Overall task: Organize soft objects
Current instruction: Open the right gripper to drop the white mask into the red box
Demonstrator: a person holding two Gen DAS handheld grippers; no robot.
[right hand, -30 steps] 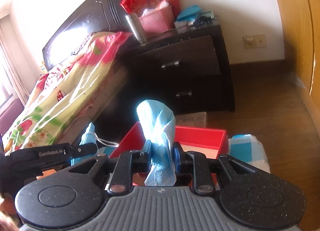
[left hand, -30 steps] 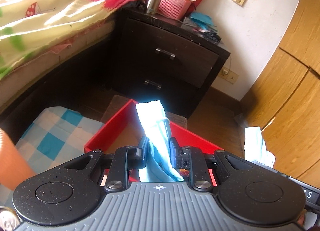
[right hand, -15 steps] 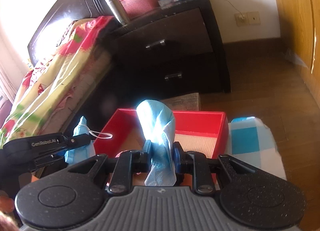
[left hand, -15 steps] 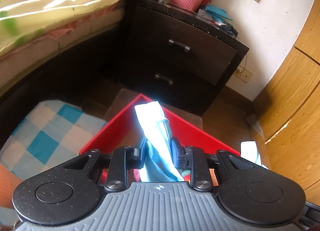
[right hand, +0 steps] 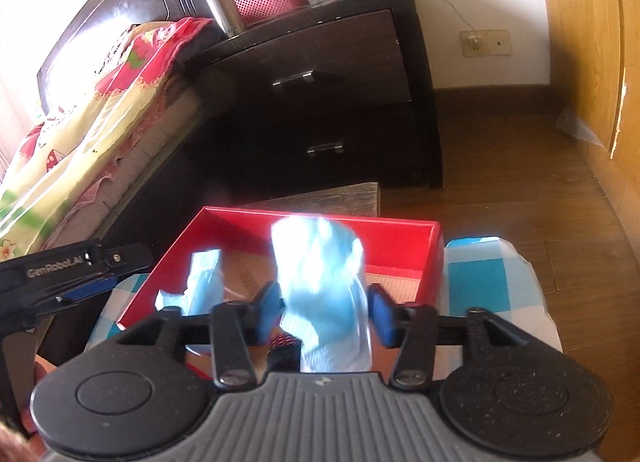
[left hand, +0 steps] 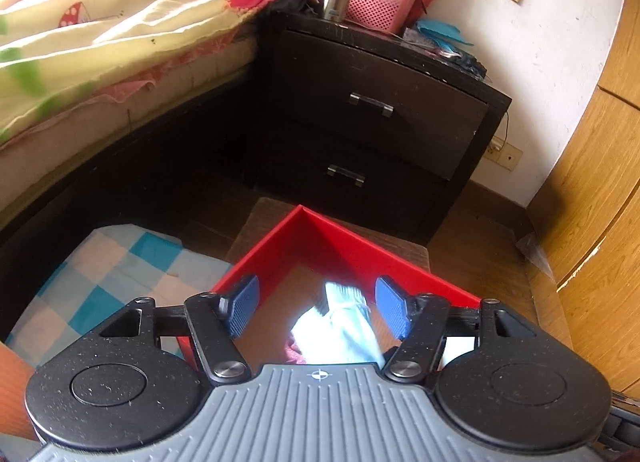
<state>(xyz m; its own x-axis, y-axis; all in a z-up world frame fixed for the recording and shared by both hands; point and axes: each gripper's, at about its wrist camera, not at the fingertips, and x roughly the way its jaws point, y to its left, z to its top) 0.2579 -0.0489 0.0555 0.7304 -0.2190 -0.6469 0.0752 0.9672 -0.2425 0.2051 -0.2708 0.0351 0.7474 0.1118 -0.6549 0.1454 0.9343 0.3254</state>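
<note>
Over red box [left hand: 352,246] | left tongs [left hand: 318,308] spread | blue cloth [left hand: 340,332] below

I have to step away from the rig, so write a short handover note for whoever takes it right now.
Left hand-held gripper: open, holding nothing, above the red box.
Right hand-held gripper: open; its blue mask is blurred between the pads, apparently dropping.
Done: another blue mask lies in the box.
Left: check that both masks sit inside; no other loose soft items are clearly in view.
</note>
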